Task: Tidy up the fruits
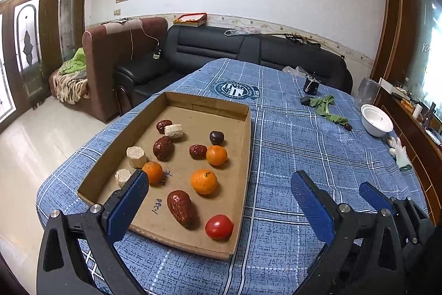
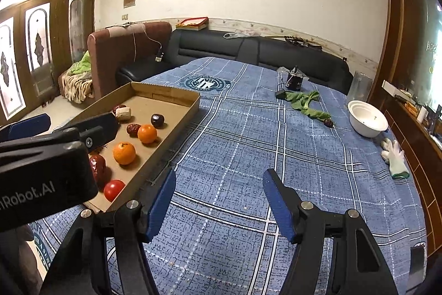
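A shallow cardboard tray [image 1: 250,129] lies on the blue plaid tablecloth. It holds three oranges [image 1: 204,181], several red dates [image 1: 181,208], a tomato [image 1: 219,226] at its near corner, a dark plum [image 1: 216,137] and three pale cut cylinders [image 1: 136,156]. My left gripper [image 1: 220,176] hangs open over the tray's near end with nothing between its fingers. To the right of the tray, my right gripper [image 2: 220,174] stands open above bare cloth, also holding nothing. The tray [image 2: 176,126] and tomato [image 2: 113,189] show at the left of the right wrist view, partly hidden behind the left gripper's body.
A white bowl [image 2: 367,122] and a white glove [image 2: 393,156] sit near the table's right edge. Green leaves [image 2: 306,104] with one dark date [image 2: 328,123] beside them and a small black device [image 2: 294,79] lie at the far side. Sofas stand behind the table.
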{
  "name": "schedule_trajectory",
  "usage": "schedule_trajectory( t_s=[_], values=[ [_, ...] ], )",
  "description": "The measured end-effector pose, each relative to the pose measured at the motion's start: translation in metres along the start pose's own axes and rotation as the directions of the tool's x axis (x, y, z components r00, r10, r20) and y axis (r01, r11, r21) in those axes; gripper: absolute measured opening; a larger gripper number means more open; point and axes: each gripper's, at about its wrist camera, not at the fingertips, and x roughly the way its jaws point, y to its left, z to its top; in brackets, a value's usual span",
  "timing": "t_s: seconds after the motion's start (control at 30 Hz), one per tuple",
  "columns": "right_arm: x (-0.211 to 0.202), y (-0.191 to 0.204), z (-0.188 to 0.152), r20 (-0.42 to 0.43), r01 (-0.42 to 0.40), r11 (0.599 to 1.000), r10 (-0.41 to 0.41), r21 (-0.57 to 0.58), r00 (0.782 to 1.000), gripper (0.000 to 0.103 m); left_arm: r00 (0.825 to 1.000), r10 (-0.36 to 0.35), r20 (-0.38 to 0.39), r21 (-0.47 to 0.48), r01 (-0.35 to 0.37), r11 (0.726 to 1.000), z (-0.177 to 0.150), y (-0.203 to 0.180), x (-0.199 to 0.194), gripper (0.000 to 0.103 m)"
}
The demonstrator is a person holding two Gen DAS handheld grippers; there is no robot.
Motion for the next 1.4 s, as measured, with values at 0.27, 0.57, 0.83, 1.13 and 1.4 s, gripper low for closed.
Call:
schedule_trajectory(
  t_s=[0.27, 0.57, 0.83, 1.13, 1.4],
  values=[
    [0.004, -0.003, -0.002, -0.028, -0.011, 1.000, 0.012, 0.021, 1.000, 0.071, 1.000, -0.002, 0.006, -0.004, 0.002, 1.000, 0.000, 0.001, -0.002, 0.103],
    [0.003, -0.009, -0.003, -0.032, -0.004, 0.998, 0.006, 0.057, 0.999, 0.071, 1.000, -0.001, 0.012, -0.005, 0.001, 1.000, 0.002, 0.000, -0.004, 0.103],
    [-0.002, -0.011, -0.005, -0.022, -0.021, 0.998, 0.022, 0.065, 1.000, 0.071, 0.999, 0.006, 0.032, -0.014, -0.005, 1.000, 0.003, -0.003, -0.008, 0.103],
    [-0.013, -0.019, -0.006, 0.033, -0.046, 0.994, 0.043, 0.098, 0.999, 0.071, 0.978, 0.086, 0.188, -0.029, -0.082, 0.996, 0.001, -0.004, -0.033, 0.103],
    [-0.031, -0.014, 0.002, 0.119, -0.051, 0.998, 0.045, 0.048, 0.992, 0.072, 0.916, 0.227, 0.330, -0.117, -0.199, 0.973, 0.007, 0.009, -0.064, 0.103]
  ],
)
